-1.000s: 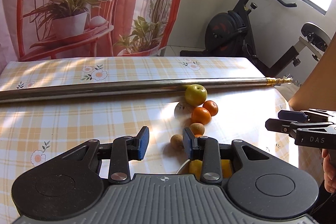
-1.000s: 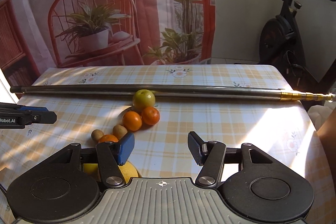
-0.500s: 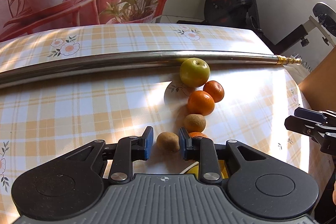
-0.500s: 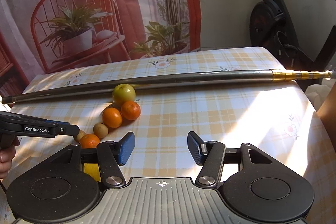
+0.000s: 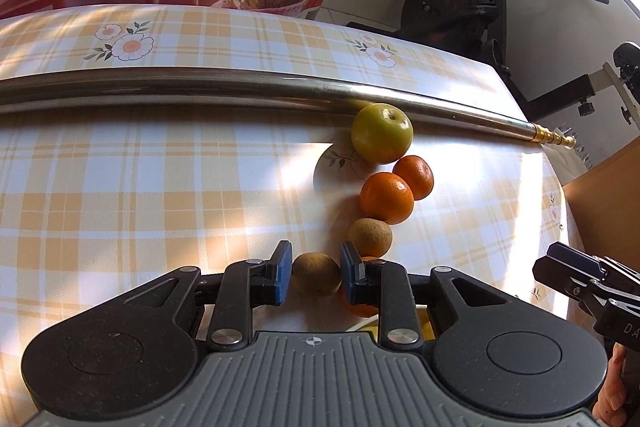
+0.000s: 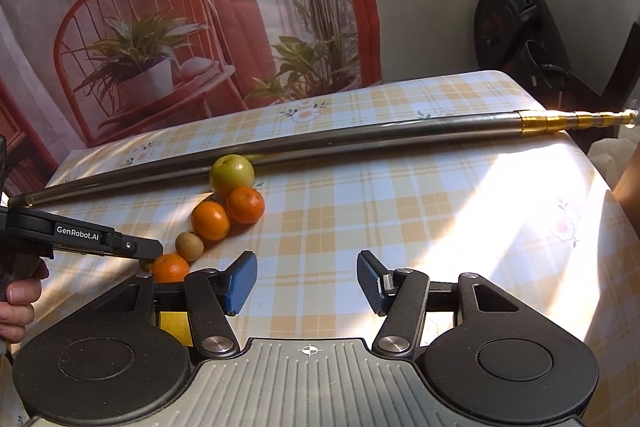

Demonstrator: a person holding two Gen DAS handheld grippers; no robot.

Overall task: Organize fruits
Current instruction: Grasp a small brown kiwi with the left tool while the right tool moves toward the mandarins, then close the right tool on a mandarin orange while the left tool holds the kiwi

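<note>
Brown fruit (image 5: 316,274) sits between left gripper (image 5: 313,273) fingers — pads touching both sides; right gripper (image 6: 307,283) wide open, empty.

Hard daylight from the right burns a glaring white patch onto the worktop (image 6: 500,195), while its left side lies in striped shade. Both views are sharp, but fisheye distortion bows the metal pole (image 5: 224,93) and bends the edges.
</note>
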